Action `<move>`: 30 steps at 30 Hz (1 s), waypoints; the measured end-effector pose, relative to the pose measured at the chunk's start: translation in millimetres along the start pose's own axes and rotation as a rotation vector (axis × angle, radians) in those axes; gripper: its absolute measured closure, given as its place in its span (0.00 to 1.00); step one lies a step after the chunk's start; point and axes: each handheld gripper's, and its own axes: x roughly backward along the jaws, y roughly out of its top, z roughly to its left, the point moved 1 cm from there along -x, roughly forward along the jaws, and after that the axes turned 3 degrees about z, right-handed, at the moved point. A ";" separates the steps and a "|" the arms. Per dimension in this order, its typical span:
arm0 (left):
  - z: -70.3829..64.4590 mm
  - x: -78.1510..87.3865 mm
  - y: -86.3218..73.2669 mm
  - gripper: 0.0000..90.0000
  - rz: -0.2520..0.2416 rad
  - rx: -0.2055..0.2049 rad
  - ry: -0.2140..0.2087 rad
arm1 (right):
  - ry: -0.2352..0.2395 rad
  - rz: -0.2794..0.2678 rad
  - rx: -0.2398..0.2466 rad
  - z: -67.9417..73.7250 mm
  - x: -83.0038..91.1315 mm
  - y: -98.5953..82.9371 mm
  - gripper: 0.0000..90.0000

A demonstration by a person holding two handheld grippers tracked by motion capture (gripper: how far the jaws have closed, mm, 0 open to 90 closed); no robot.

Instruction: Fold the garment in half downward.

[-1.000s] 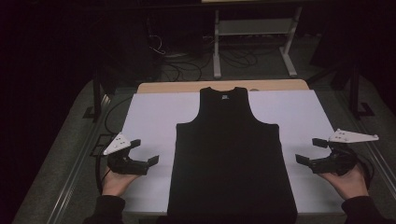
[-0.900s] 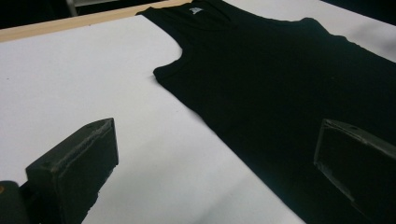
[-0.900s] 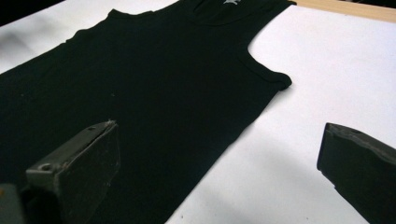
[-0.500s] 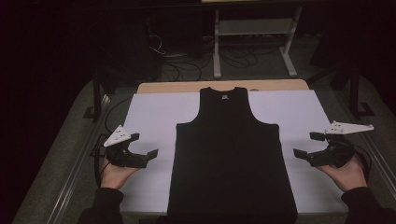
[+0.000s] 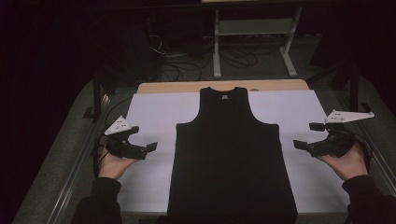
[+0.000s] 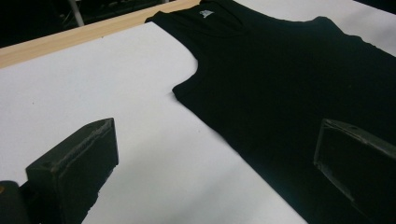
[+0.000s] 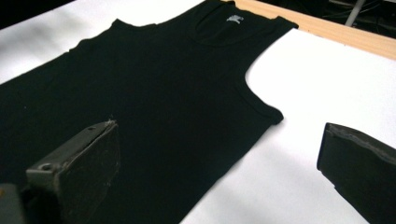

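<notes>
Lying flat and face up, a black tank top is spread along the middle of a white sheet on the table, its neck at the far end and its hem at the near edge. The left gripper and right gripper hang on either side of it, jaws spread wide, holding nothing and clear of the cloth. Judging by this, no fold has been made; the handling of the garment is all left to do.
</notes>
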 end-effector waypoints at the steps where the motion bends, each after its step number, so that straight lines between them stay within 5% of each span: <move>1: 0.6 -0.4 0.9 0.00 0.002 0.000 -0.001 | -0.001 0.001 0.005 -0.4 -0.2 1.7 0.00; 30: 13.0 -15.8 56.6 0.00 0.061 -0.056 -0.055 | 0.021 0.043 0.043 -18.5 -12.0 51.0 0.00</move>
